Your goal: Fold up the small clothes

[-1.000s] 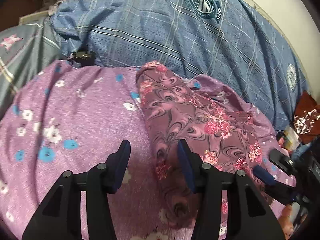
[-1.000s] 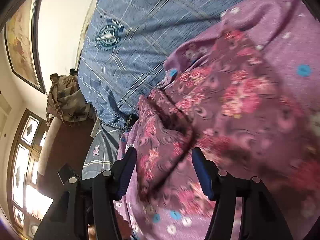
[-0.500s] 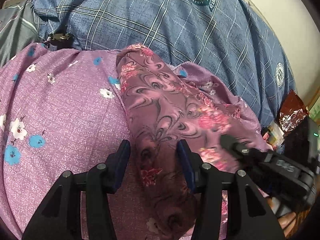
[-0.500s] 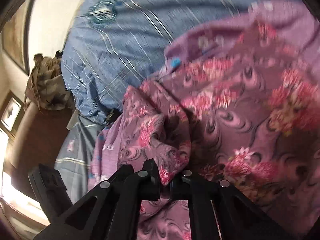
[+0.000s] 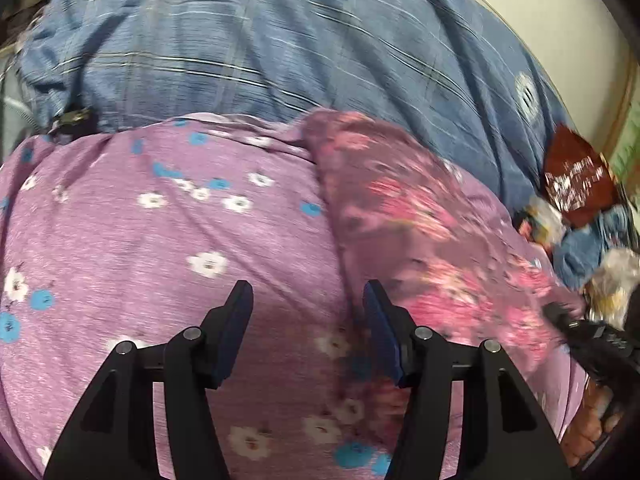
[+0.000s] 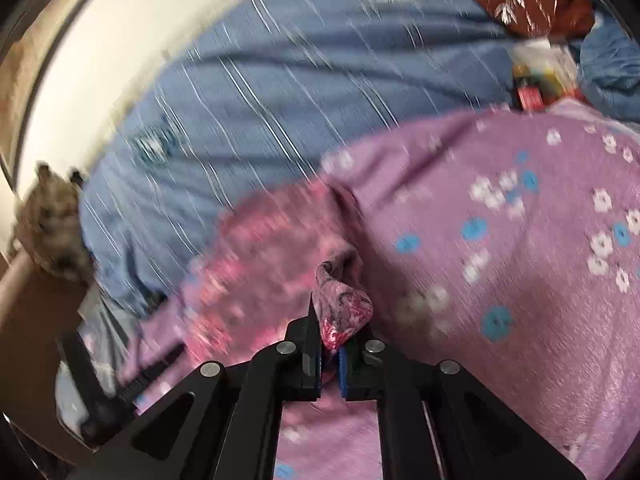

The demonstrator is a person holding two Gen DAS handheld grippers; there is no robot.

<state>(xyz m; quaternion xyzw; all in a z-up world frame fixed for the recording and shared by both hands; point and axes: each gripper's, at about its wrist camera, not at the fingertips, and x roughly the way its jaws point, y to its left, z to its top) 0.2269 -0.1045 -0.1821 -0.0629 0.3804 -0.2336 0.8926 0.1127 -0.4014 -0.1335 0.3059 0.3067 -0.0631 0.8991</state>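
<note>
A small mauve garment with pink swirled flowers lies on a purple cloth with white and blue flowers. My left gripper is open and empty, hovering over the purple cloth just left of the garment's edge. My right gripper is shut on a bunched corner of the garment and holds it up; the rest of the garment trails left, blurred. The right gripper also shows at the right edge of the left wrist view.
A blue plaid bed sheet lies beyond the purple cloth, against a pale wall. A dark red foil packet and small clutter sit at the right. A crumpled brownish cloth lies at the bed's far left.
My right gripper closed on a corner of the garment and is pulling it across; both views swung and blurred. The garment shifted right, out from between my left gripper's fingers, which stayed open.
</note>
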